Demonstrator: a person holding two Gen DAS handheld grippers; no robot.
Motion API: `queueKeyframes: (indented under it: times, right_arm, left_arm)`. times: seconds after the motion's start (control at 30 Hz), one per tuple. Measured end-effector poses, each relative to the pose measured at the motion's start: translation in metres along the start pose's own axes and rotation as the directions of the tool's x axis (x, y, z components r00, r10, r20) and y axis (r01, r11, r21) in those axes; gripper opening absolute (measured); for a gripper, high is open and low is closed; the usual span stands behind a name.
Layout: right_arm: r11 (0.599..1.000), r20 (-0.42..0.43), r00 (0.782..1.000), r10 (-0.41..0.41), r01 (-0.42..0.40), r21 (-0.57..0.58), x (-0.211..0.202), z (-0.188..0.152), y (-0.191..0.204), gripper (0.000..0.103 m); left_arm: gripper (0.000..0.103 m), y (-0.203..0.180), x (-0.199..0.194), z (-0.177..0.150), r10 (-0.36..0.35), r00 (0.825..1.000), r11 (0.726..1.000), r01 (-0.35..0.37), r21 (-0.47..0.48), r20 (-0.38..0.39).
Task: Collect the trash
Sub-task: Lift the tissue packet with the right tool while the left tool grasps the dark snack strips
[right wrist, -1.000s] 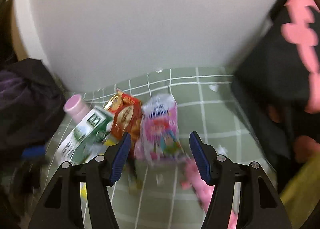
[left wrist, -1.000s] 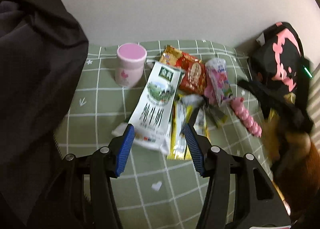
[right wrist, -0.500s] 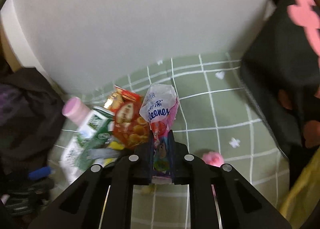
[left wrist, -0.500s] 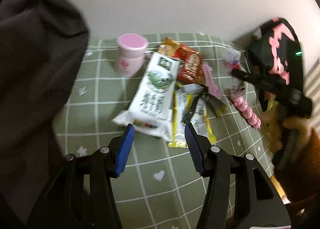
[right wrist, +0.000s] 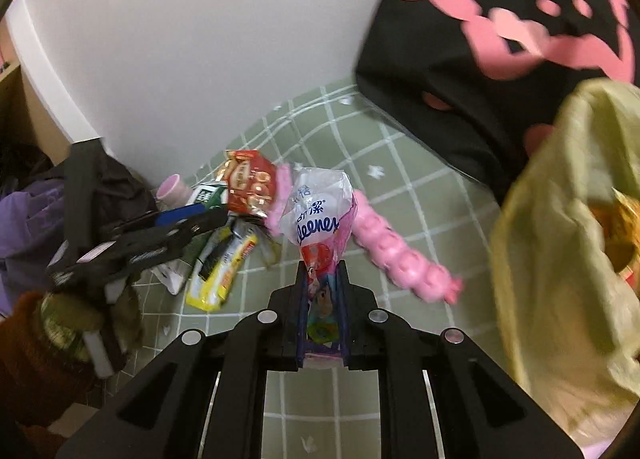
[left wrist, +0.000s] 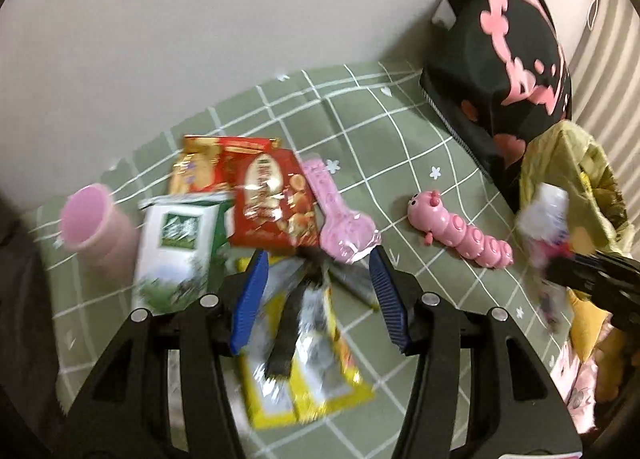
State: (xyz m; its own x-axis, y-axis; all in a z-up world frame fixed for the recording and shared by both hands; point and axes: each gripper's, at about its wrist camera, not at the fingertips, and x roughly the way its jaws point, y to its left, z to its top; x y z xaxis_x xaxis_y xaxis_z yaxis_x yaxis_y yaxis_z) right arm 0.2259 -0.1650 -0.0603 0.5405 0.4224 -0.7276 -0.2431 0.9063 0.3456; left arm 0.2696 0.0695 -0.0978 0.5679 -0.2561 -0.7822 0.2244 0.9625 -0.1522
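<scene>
My right gripper (right wrist: 322, 279) is shut on a pink and white tissue wrapper (right wrist: 320, 215) and holds it in the air beside the open yellow trash bag (right wrist: 560, 251). The wrapper also shows in the left wrist view (left wrist: 542, 215), at the bag (left wrist: 576, 179). My left gripper (left wrist: 318, 291) is open, low over yellow and silver sachets (left wrist: 304, 343). Ahead of it lie a red snack packet (left wrist: 268, 199), a white and green milk carton (left wrist: 176, 251) and a pink wrapper (left wrist: 340, 219).
A pink cup (left wrist: 90, 223) stands at the left. A pink caterpillar toy (left wrist: 460, 231) lies on the green checked cloth (left wrist: 360, 115). A black and pink backpack (left wrist: 508, 51) fills the right. Dark clothing (right wrist: 32, 211) lies at the left. A white wall is behind.
My right gripper has lifted the tissue wrapper and carried it right, to the yellow bag. My left gripper has moved right from the milk carton to over the sachets.
</scene>
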Motion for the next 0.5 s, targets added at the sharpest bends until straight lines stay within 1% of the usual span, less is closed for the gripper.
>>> queueKeyframes:
  times: [0.07, 0.17, 0.23, 0.3, 0.33, 0.4, 0.47, 0.5]
  right_arm:
    - [0.999, 0.009, 1.0, -0.018, 0.018, 0.028, -0.009, -0.003, -0.01, 0.013]
    - [0.998, 0.021, 0.999, -0.037, 0.036, 0.047, -0.023, -0.006, -0.02, 0.013]
    - [0.998, 0.029, 0.999, -0.038, 0.037, 0.052, -0.028, -0.008, -0.024, 0.013]
    - [0.998, 0.03, 0.999, -0.034, 0.032, 0.056, -0.029, -0.01, -0.025, 0.013]
    - [0.998, 0.03, 0.999, -0.028, 0.027, 0.059, -0.031, -0.011, -0.025, 0.013]
    - [0.998, 0.028, 0.999, -0.019, 0.017, 0.059, -0.03, -0.013, -0.026, 0.013]
    - [0.999, 0.029, 1.0, -0.006, 0.004, 0.053, -0.031, -0.013, -0.024, 0.013]
    - [0.999, 0.03, 1.0, 0.001, -0.002, 0.048, -0.031, -0.013, -0.022, 0.013]
  left_arm:
    - [0.05, -0.006, 0.014, 0.001, 0.013, 0.999, 1.0, -0.012, 0.028, -0.032]
    - [0.043, -0.013, 0.029, -0.001, 0.027, 0.996, 0.999, -0.023, 0.05, -0.08]
    - [0.038, -0.013, 0.033, -0.006, 0.029, 0.994, 0.999, -0.027, 0.024, -0.106]
    - [0.035, -0.008, 0.031, -0.011, 0.019, 0.994, 1.0, -0.021, -0.019, -0.11]
    - [0.029, -0.006, 0.03, -0.014, 0.022, 0.994, 0.999, -0.026, -0.037, -0.11]
    - [0.023, -0.002, 0.027, -0.017, 0.039, 0.993, 0.997, -0.047, -0.068, -0.114]
    - [0.017, 0.002, 0.024, -0.02, 0.027, 0.993, 0.994, -0.039, -0.104, -0.114]
    - [0.011, 0.003, 0.02, -0.022, 0.028, 0.993, 0.992, -0.041, -0.123, -0.111]
